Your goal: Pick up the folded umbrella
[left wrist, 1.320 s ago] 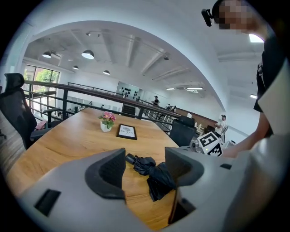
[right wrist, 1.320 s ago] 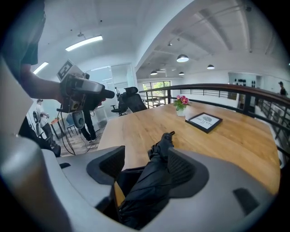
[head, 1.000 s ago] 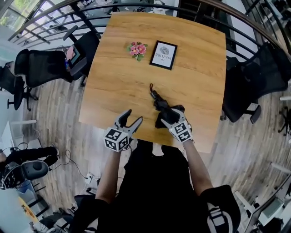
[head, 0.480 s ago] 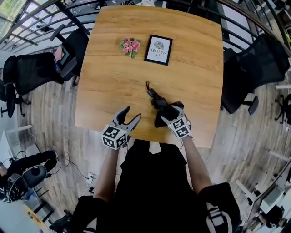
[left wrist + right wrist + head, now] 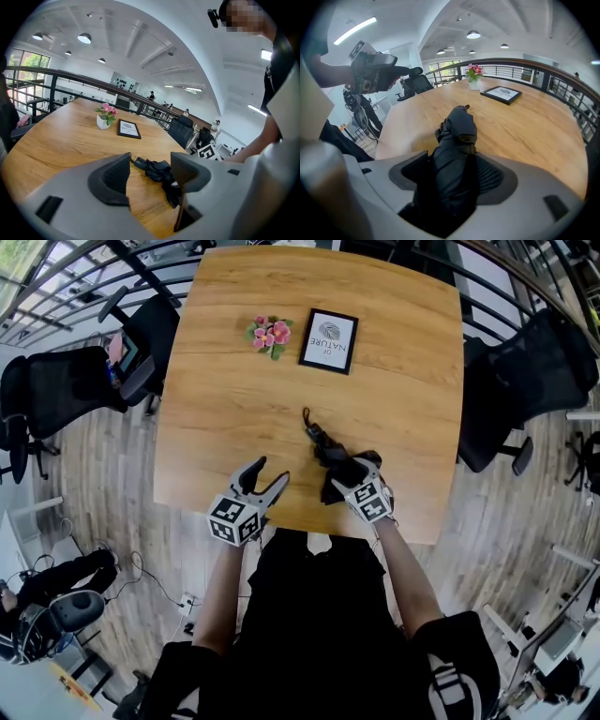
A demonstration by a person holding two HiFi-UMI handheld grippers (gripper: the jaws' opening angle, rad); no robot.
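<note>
- The right claw (image 5: pixel 349 472) has its 2 jaws closed in on the folded umbrella (image 5: pixel 323 439). The black bundle fills the gap between the pads in the right gripper view (image 5: pixel 450 176). The fabric bulges out above and below the grip.
- The grip sits on the thick, loose end of the umbrella, the end nearest the person. The slimmer end with its strap runs straight ahead of the claw and away from it. I think this is because the near end was the easiest to reach from the table's (image 5: pixel 225 399) edge.
- The far end looks to lie on or just above the wood. I cannot tell whether it has left the surface yet.
- Holding 1 end only means the far end may droop on the lift, and soft fabric can slip between the pads.
- The left claw (image 5: pixel 269 476) has its jaws wide apart with nothing between them (image 5: pixel 150 176). The umbrella (image 5: pixel 157 169) lies ahead of it and toward its right. It hovers at the table's near edge, likely parked clear of the lift.
- A picture frame (image 5: pixel 328 341) and a small pot of pink flowers (image 5: pixel 267 335) stand well beyond both claws, out of the way of the lift.
</note>
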